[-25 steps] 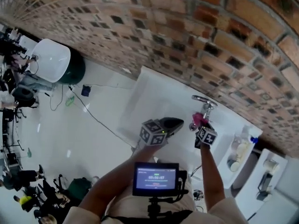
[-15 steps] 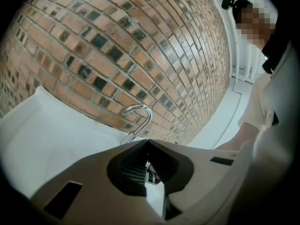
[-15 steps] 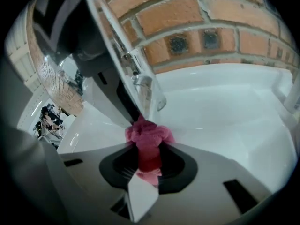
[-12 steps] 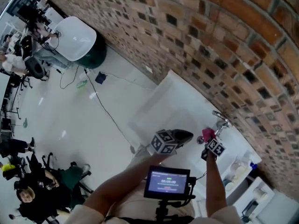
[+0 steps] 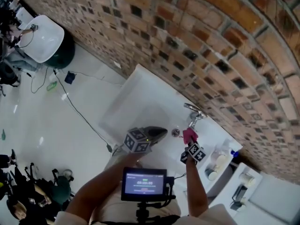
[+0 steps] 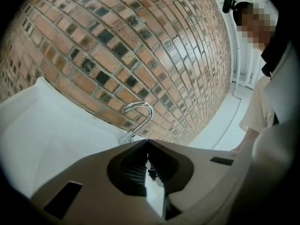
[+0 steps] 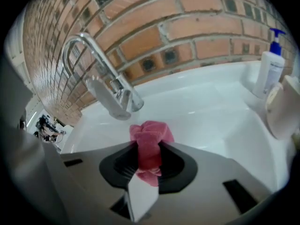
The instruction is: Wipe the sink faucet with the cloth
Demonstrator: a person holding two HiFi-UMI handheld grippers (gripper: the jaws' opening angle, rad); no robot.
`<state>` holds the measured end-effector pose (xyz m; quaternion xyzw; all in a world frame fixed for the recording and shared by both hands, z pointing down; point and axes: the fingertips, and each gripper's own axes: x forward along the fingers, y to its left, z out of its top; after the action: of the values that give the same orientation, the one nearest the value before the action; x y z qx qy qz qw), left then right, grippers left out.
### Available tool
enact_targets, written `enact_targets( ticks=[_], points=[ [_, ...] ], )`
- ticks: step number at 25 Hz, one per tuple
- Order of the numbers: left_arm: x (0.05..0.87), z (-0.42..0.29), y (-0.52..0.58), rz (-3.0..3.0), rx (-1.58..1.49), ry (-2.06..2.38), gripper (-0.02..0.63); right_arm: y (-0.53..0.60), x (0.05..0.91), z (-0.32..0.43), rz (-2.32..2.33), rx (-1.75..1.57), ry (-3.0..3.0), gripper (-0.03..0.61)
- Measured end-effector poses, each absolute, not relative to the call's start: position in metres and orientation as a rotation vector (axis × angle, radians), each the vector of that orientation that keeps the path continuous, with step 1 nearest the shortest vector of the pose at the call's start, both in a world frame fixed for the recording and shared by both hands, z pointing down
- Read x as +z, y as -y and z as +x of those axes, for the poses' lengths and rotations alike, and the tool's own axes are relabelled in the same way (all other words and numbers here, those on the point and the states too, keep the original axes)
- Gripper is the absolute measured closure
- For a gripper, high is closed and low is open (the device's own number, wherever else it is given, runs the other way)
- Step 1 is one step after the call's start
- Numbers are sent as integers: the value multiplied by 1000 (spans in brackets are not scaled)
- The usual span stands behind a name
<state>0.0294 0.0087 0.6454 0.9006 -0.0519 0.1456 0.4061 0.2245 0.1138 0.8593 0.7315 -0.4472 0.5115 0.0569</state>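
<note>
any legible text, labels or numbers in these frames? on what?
Nothing reads clearly.
monitor screen: a row of digits, too small and blurred to read.
left marker cube, right marker cube: black-and-white square patterns, no words.
pump bottle: no label legible.

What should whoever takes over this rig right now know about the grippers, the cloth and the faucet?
Right gripper: shut on the pink cloth, which bunches out past the jaws.
Left gripper: shut, empty, aimed toward the faucet.
Faucet: chrome, at the back of the white sink by the brick wall. The cloth sits just in front of its base; contact unclear.
Done: cloth gripped and at the faucet.
Left: wipe base, handle and spout.
</note>
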Motion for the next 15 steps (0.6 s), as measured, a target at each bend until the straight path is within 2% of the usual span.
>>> enact_targets(
  ticks=[7,15],
  points=[
    [648,56,-16,2280,406,48,607,-115,802,306,2285,1392,1561,472],
    [652,64,-21,2288,462,16,607,-72,812,319,2124,1522,1752,474]
  ],
)
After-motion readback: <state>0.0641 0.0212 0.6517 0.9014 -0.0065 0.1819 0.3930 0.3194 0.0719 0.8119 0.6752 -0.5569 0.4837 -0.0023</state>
